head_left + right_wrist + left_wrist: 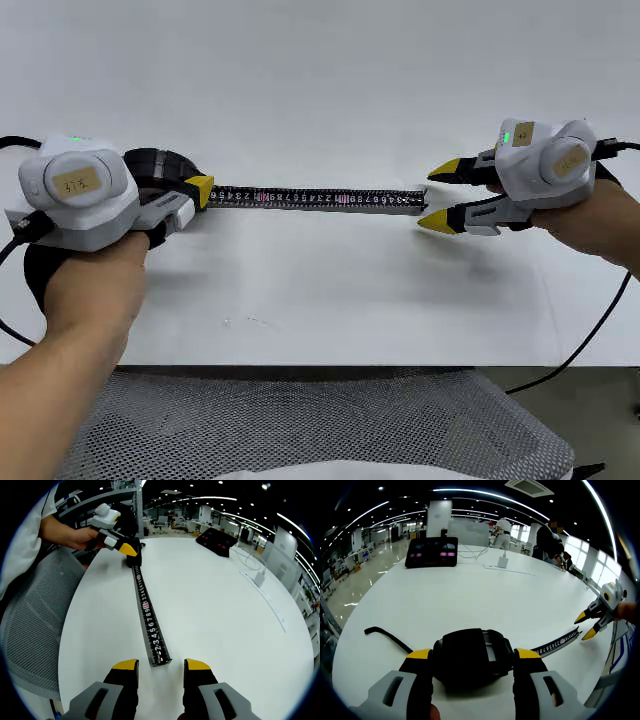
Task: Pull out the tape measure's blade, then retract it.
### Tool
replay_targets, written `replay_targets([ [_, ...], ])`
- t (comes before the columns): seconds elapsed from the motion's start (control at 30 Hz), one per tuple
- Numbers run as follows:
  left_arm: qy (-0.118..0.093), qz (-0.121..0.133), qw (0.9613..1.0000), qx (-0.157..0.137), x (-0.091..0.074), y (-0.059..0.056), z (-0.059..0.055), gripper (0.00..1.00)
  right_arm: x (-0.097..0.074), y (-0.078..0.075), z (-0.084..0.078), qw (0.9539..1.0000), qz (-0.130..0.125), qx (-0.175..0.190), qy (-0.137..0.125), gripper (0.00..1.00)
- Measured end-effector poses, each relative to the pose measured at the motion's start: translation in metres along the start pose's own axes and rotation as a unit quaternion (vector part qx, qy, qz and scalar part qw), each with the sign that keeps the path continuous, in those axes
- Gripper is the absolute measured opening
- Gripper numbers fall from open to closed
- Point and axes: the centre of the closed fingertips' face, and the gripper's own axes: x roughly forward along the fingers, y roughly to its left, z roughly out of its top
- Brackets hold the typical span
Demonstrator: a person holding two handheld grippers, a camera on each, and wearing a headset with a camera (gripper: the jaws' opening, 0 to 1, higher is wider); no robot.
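White table (470,595) — office hall, ceiling lights (485,495)

The white table (320,290) carries a tape measure (470,656) with its blade (310,197) lying flat along it, a black cable (385,635) nearby, and a dark panel (431,551) and white plug (503,561) farther off.

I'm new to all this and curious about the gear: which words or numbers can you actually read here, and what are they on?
"2 3 4 5 6 7 8 9": on the tape blade, from its free end; further numbers blurred.
"375", uncertain: handwritten on the yellow sticker on the left gripper.
The stickers on the right gripper: too small to read.
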Motion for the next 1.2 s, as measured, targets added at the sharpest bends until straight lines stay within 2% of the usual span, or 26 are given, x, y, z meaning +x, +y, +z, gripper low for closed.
replay_targets([
  [0.17, 0.0, 0.0, 1.0, 0.0, 0.0, 0.0, 0.0002, 0.6, 0.0046, -0.0024, -0.0008, 0.9998, 0.009, -0.012, 0.014, 0.28],
  [0.67, 0.002, 0.0, 1.0, 0.0, 0.0005, 0.0004, 0.0002, 0.6, 0.008, 0.0017, -0.0013, 0.9988, 0.038, -0.026, 0.018, 0.17],
  [1.2, 0.004, 0.002, 1.0, 0.0, 0.0002, 0.0006, -0.0001, 0.6, 0.0097, 0.0005, -0.0023, 0.9982, 0.039, -0.042, 0.015, 0.12],
])
